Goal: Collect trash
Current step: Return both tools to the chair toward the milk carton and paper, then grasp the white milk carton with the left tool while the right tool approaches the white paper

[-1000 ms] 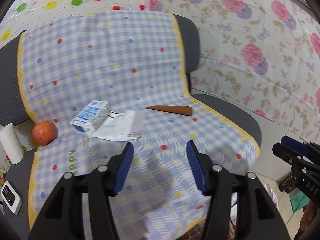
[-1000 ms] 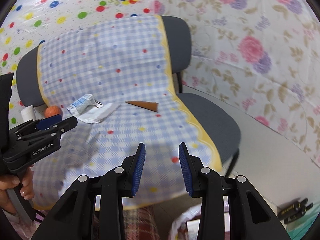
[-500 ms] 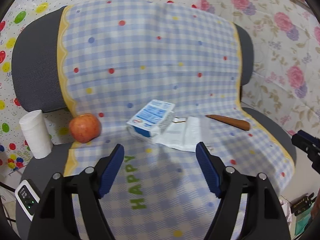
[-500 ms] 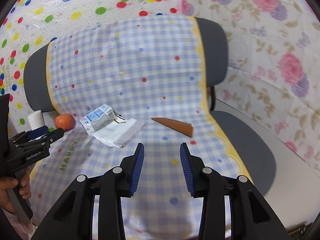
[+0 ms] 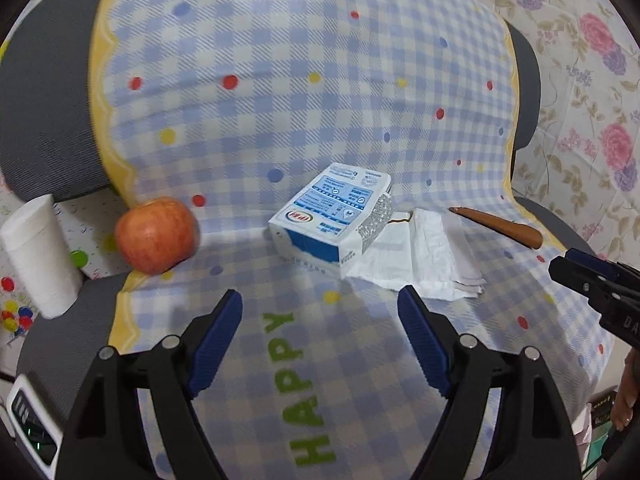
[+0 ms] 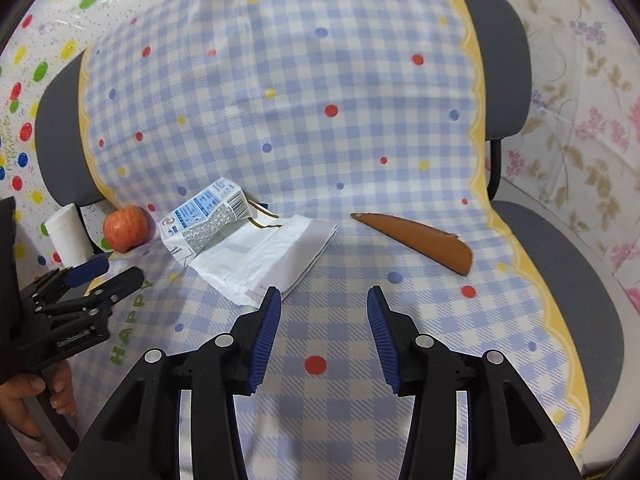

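A crushed blue-and-white milk carton (image 5: 332, 220) (image 6: 204, 218) lies on the checked cloth over the chair seat, its end resting on a crumpled white paper bag (image 5: 420, 260) (image 6: 268, 256). A brown pointed wrapper (image 5: 500, 226) (image 6: 416, 238) lies to the right. My left gripper (image 5: 320, 320) is open and empty, just in front of the carton. My right gripper (image 6: 324, 320) is open and empty, in front of the bag and the wrapper.
A red apple (image 5: 156, 234) (image 6: 126, 228) sits at the cloth's left edge. A white paper cup (image 5: 38, 254) (image 6: 68, 236) stands beside it. A small white device (image 5: 30, 424) lies at the lower left. The grey chair (image 6: 560, 264) has floral sheeting behind it.
Both grippers have moved forward and down toward the seat. The left one has swung left and now faces the carton and has opened wider. The right one has closed in on the bag and wrapper.
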A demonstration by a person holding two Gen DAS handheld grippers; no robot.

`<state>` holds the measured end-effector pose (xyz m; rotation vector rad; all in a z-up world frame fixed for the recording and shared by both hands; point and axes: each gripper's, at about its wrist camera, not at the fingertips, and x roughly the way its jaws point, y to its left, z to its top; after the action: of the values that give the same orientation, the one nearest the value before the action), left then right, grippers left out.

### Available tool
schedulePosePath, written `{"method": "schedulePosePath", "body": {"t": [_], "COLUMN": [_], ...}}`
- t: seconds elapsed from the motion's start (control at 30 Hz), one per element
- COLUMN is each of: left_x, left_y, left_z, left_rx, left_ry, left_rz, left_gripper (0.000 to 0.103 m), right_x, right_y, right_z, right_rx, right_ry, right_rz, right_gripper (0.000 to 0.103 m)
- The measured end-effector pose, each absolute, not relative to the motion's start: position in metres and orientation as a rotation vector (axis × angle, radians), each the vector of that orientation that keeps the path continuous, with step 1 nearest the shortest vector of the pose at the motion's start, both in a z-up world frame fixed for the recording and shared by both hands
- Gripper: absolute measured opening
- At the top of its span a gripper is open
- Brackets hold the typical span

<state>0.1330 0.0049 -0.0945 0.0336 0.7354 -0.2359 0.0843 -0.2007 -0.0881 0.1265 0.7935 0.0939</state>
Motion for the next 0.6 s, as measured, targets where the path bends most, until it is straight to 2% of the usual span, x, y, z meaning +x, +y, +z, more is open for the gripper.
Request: {"method": "schedulePosePath", "body": {"t": [0.6], "left_x": [0.215], "left_y": [-0.062], "left_z": [-0.118], "left_rx": [0.354], "left_ry": [0.77], "left_rz": [-0.141], "left_gripper": [0.078], "right_x": [0.114], "right_y": [-0.209], "right_z": [-0.097], "right_rx": [0.138], "right_ry": [0.814], "right_rz": [0.081], "right_gripper": [0.048]}}
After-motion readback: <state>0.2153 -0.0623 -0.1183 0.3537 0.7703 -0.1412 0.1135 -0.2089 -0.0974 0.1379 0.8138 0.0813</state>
